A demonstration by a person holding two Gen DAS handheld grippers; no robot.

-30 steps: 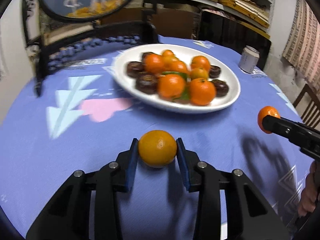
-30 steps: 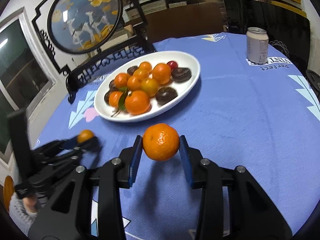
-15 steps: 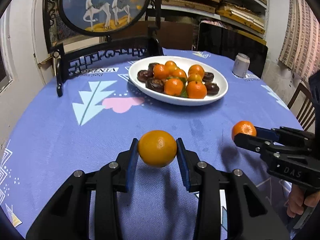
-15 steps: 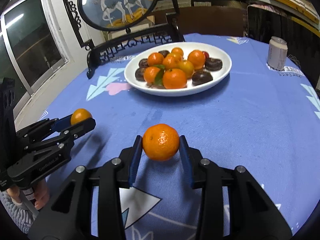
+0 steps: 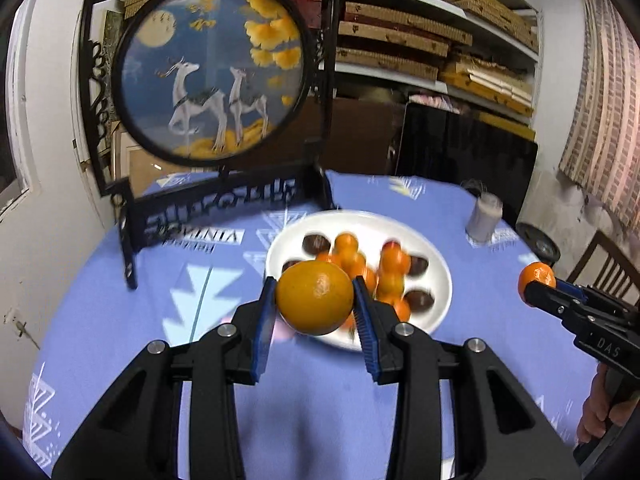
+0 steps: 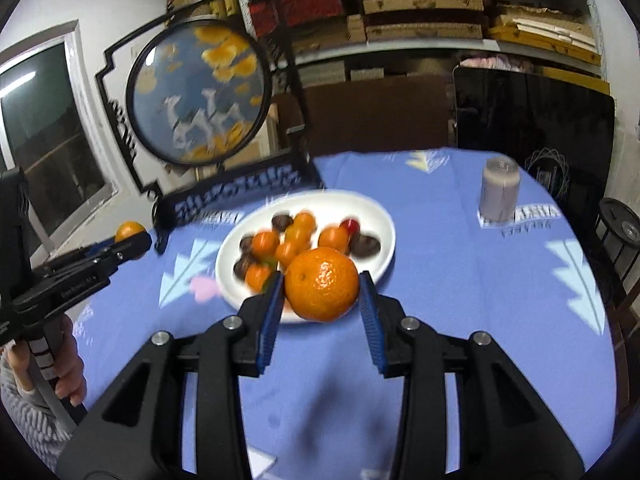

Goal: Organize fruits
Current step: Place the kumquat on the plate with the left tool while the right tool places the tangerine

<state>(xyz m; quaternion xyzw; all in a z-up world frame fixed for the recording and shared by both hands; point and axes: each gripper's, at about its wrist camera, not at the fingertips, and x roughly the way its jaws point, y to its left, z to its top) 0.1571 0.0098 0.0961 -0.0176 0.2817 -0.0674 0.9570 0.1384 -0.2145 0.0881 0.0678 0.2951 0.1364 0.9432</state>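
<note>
1. Holding one fruit in each hand right now. My left gripper (image 5: 315,298) has its blue-padded jaws clamped on a yellowish-orange round citrus fruit (image 5: 315,297), up in the air over the blue patterned tablecloth (image 5: 120,320).
2. Same deal on the other side: my right gripper (image 6: 322,286) is squeezed onto a deeper-orange mandarin with a dimpled peel (image 6: 322,284), also clear of the table.
3. Each camera catches the other gripper off to the side with its fruit pinched at the tip, so both grips look solid.
4. Beyond both fruits sits the white oval plate (image 6: 376,220), loaded with more small orange mandarins (image 6: 265,243) and some dark brown round fruits (image 6: 365,245), plus one little red one. It's blurry, so I can't say exactly what the dark ones are.
5. Other stuff on the table: a pale drink can (image 6: 500,192) off to the right of the plate, well apart from it, and a black-framed round screen painted with two white deer (image 5: 212,72) standing behind the plate on the left.
6. Shelves of flat boxes (image 5: 400,32) line the back wall.
</note>
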